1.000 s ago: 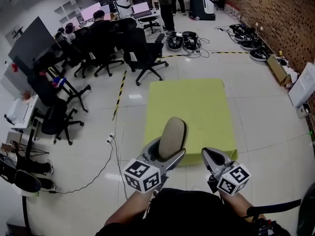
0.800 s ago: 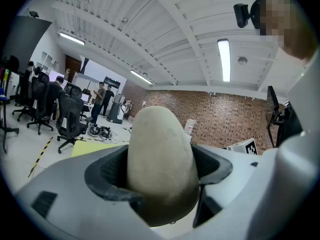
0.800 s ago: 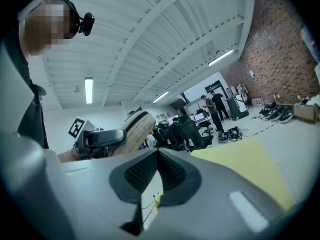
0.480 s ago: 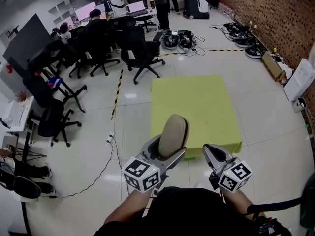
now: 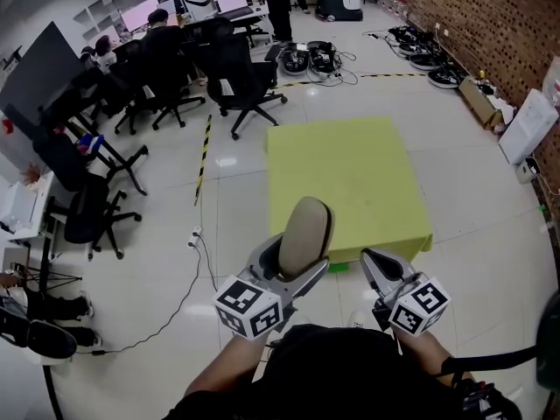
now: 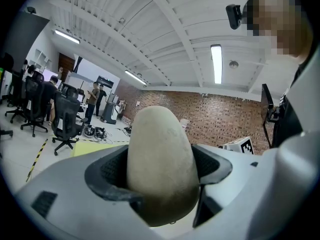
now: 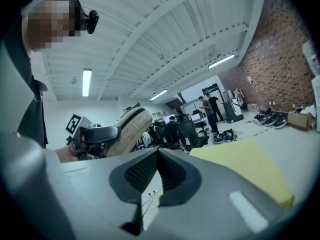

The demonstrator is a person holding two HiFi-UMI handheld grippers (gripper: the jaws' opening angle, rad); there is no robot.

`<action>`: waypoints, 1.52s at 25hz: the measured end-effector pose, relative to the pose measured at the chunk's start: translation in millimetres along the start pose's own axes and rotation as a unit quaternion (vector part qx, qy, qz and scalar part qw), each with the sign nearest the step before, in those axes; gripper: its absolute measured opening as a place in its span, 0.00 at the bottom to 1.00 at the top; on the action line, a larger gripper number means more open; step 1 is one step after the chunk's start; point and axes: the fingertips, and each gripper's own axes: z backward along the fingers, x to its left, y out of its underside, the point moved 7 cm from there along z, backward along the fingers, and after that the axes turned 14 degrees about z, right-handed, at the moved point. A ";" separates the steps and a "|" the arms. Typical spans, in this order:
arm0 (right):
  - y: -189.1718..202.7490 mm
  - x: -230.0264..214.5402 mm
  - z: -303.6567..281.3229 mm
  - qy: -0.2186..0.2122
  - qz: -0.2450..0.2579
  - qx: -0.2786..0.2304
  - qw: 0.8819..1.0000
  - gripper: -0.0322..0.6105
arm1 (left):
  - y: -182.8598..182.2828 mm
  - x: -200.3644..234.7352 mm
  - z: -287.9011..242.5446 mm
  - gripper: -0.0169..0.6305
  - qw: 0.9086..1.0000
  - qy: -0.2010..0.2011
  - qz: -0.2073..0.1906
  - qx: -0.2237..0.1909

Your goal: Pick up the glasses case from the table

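Two grippers hang just short of the near edge of the yellow-green table (image 5: 350, 173), on the person's side of it. The left gripper (image 5: 296, 265) is clamped on the glasses case (image 5: 306, 230), a beige oval case that stands nearly upright between the jaws, its rounded end pointing up and toward the table. In the left gripper view the case (image 6: 160, 164) fills the gap, with a dark ribbed pad pressed against each of its sides. The case is lifted clear of the tabletop and touches nothing but the jaws. The right gripper (image 5: 379, 267) sits beside the left one, off the table's near right part, with its jaws brought together at the tips and nothing between them (image 7: 157, 171); only pale floor shows through the slit below. From that view the case (image 7: 127, 129) shows at the left, held in the left gripper (image 7: 97, 134). Beyond the table's far left corner stand black office chairs (image 5: 245, 86); a brick wall (image 5: 499, 16) runs past its right side.
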 end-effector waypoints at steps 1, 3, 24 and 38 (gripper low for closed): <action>0.5 0.5 0.4 0.000 0.000 0.002 1.000 0.05 | 0.2 -0.1 -0.3 0.63 1.000 0.001 0.001 0.001; 1.2 0.6 2.2 0.001 -0.001 0.004 1.000 0.05 | 0.0 -1.5 -1.0 0.63 1.000 0.002 0.002 0.000; -1.9 1.5 8.2 -0.005 0.009 0.002 1.000 0.05 | 2.1 -13.5 -1.8 0.63 1.000 0.001 -0.014 -0.010; 1.1 -5.8 13.2 -0.005 0.031 0.020 0.999 0.05 | 5.9 -16.3 -11.6 0.63 1.000 0.001 -0.011 -0.017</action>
